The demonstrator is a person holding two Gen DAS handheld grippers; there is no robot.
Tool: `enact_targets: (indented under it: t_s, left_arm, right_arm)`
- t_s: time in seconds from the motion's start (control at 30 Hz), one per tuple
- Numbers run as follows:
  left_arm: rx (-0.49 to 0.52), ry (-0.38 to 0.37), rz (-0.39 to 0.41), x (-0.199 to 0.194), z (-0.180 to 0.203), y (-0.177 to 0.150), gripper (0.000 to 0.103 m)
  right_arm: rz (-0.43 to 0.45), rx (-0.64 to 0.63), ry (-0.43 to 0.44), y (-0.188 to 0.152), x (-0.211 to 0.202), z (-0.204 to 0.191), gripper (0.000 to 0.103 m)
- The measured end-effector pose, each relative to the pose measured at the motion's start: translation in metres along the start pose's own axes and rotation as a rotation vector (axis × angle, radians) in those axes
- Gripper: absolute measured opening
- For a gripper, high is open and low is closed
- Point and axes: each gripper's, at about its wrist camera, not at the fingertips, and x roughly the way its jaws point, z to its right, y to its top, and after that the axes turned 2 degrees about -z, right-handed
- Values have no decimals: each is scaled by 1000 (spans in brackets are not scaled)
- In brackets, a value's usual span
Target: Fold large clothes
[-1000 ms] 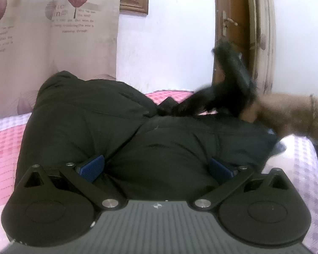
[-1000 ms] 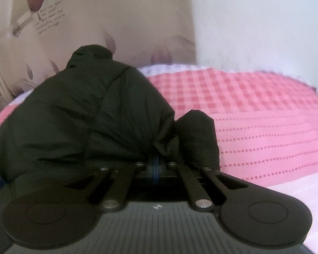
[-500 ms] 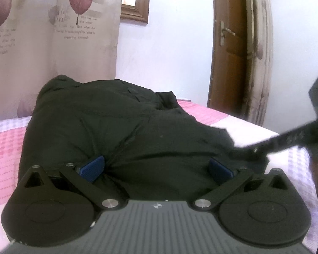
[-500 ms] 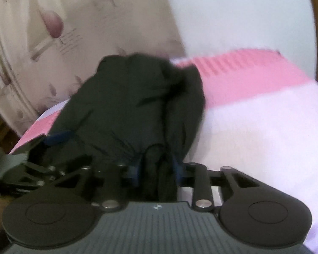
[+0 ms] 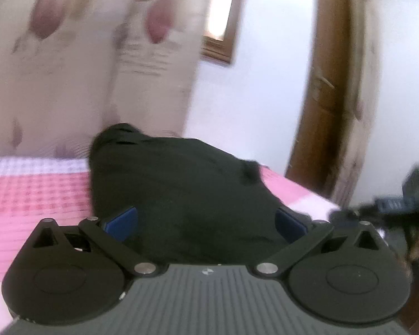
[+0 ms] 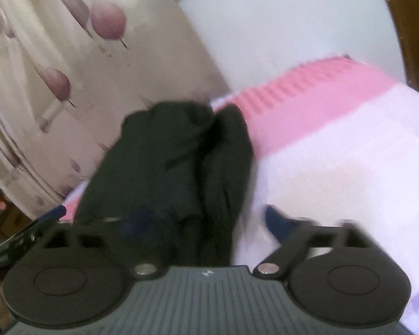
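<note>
A large black padded jacket lies bunched on a pink and white checked bed. My left gripper is open, its blue pads spread wide at the jacket's near edge, nothing held. In the right wrist view the jacket hangs in folds in front of my right gripper, which is open; its right pad stands clear over the bed, the left pad is blurred behind cloth. The right gripper also shows at the far right of the left wrist view.
A leaf-print curtain hangs behind the bed. A brown wooden door frame stands at the right beside a white wall. The bed's right edge drops off near the door.
My right gripper has opened and let go of the jacket fold it held, and swung toward the bed's edge. My left gripper stayed open and tilted upward; both views are blurred by motion.
</note>
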Motion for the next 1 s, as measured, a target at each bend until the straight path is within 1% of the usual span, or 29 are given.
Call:
enact_targets:
  t_s: [0.07,0.13,0.2,0.23,0.3,0.37,0.4,0.47,0.5,0.57,0.63,0.7,0.77,0.8,0.83,0.9,0.97,1.0]
  left_arm:
    - [-80,7,-30,4,-25,9,103]
    - [-170,1,-92,15,-52,15,103]
    - [-227,-16,-155,28,-74,19,103]
    - [-255,-24,-181,35,-84,19,103]
    - [-306,-42,-231,49,-103,19,103]
    - [-351,-78,-300,65,-117,16,103]
    - [-365,-107,-327,73,-123,14,103]
    - [-387,-194,-356,85,-130,10,103]
    - [-382,-235,-379,92,-132,8,103]
    - [-353,-255,-404,103,-134,7,103]
    - [-365,-293,-418,111,-139,5,103]
    - [-366,-307,-429,118,-142,4,103]
    - [-370,-304,-435,123,-142,3,103]
    - [-368,-287,-431,122,-140,3,103]
    - [-348,-256,-420,120,-134,4,103]
    - [-268,-191,-401,114,-114,7,103]
    - [-171,-125,-387,111,-95,10,101]
    - [-136,-95,-373,109,-87,10,98]
  right_arm:
    - [-29,15,31,6,8,2,96]
    - [-76,11,7,10,21,2,97]
    - [-109,-3,-1,12,35,4,97]
    - [-126,-3,10,12,42,6,97]
    - [-147,4,59,10,55,6,97]
    - [-172,5,103,11,66,7,98]
    - [-176,15,113,11,70,8,100]
    - [-186,52,162,11,79,13,101]
    - [-189,61,181,13,84,15,102]
    - [-183,55,207,15,91,15,103]
    - [-183,32,226,18,99,14,103]
    - [-175,19,235,20,105,14,103]
    - [-172,23,238,23,110,13,103]
    - [-174,22,236,24,113,12,103]
    - [-173,23,234,24,114,11,103]
    - [-171,15,222,23,118,7,102]
    - [-174,-6,206,22,120,-1,90]
    - [-173,-14,208,21,120,-4,76]
